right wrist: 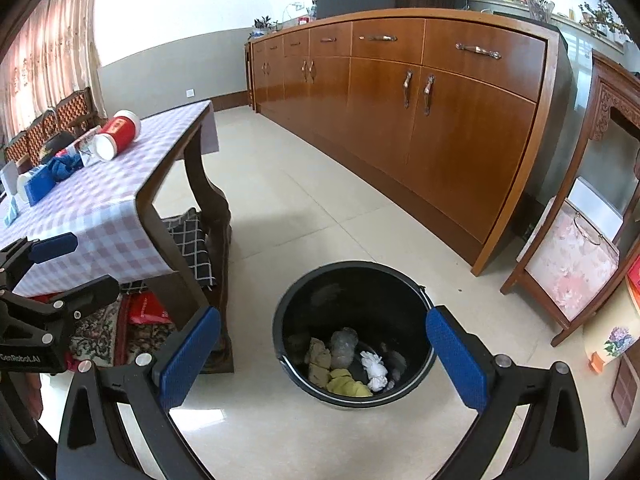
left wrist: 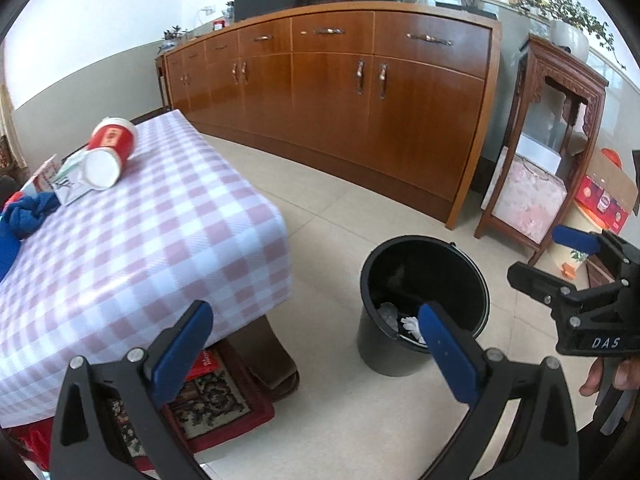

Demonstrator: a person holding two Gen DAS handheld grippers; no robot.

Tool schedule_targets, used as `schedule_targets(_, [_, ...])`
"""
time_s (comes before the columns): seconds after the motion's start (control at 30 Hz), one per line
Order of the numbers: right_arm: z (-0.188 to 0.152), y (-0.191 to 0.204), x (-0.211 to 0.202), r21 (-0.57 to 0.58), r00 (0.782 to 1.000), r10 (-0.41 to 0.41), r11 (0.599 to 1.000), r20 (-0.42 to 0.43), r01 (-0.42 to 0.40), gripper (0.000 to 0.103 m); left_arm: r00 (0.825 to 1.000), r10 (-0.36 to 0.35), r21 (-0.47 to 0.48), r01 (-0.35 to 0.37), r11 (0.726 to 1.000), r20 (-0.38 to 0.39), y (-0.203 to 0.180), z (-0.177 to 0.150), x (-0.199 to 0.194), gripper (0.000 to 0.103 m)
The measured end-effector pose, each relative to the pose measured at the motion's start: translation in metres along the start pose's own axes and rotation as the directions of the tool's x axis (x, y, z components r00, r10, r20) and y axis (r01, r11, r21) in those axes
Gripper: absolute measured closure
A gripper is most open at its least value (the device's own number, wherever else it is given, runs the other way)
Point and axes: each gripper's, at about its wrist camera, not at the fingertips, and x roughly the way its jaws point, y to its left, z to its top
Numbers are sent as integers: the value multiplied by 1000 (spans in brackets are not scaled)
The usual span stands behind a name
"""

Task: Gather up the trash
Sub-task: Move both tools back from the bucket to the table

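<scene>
A black bucket (right wrist: 356, 300) stands on the tiled floor and holds crumpled trash: a white wad (right wrist: 375, 368), a clear plastic piece (right wrist: 343, 346), a brown scrap and a yellow scrap. My right gripper (right wrist: 324, 356) is open and empty just above the bucket. My left gripper (left wrist: 316, 352) is open and empty, above the table's corner, left of the bucket (left wrist: 424, 280). On the checked table (left wrist: 160, 240) lie a red-and-white can (left wrist: 110, 152) on its side, a paper packet (left wrist: 68, 180) and a blue cloth (left wrist: 28, 216).
A long wooden sideboard (left wrist: 340, 100) runs along the back wall. A carved wooden stand (left wrist: 552, 140) with a pink box is at the right. A patterned rug and red items lie under the table (right wrist: 120, 328). Chairs stand behind the table.
</scene>
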Motion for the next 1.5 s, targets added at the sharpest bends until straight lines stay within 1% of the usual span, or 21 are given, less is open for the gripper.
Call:
schedule_targets(0.1, [3, 6, -7, -2, 1000, 7, 1000, 19, -7, 0, 1000, 8, -15, -8, 1000, 5, 8, 1, -8, 0])
schedule_targets(0.37, [19, 28, -21, 4, 997, 31, 999, 73, -31, 0, 996, 71, -83, -67, 994, 57, 42, 4, -39, 0])
schedule_targets(0.6, [37, 69, -34, -50, 987, 91, 995, 129, -85, 0, 985, 137, -134, -123, 983, 103, 72, 3, -66, 0])
schedule_targets(0.83, [55, 115, -37, -94, 976, 159, 985, 145, -147, 0, 968, 218, -201, -191, 961, 126, 111, -3, -90, 0])
schedule_targets(0.97, [63, 143, -34, -138, 968, 210, 972, 141, -190, 0, 953, 273, -243, -237, 941, 128, 138, -10, -104, 0])
schedule_targets(1.07, [70, 168, -31, -174, 954, 269, 954, 131, -245, 0, 943, 310, -272, -270, 924, 117, 158, -16, -111, 0])
schedule_targets(1.27, [82, 215, -22, -219, 939, 328, 928, 105, -300, 0, 921, 378, -335, -329, 883, 93, 202, -30, -125, 0])
schedule_targets(1.37, [88, 234, -18, -234, 935, 339, 922, 105, -308, 0, 911, 401, -363, -345, 866, 91, 221, -37, -133, 0])
schedule_targets(1.5, [96, 263, -11, -239, 919, 377, 908, 110, -344, 0, 893, 445, -404, -380, 832, 76, 252, -48, -144, 0])
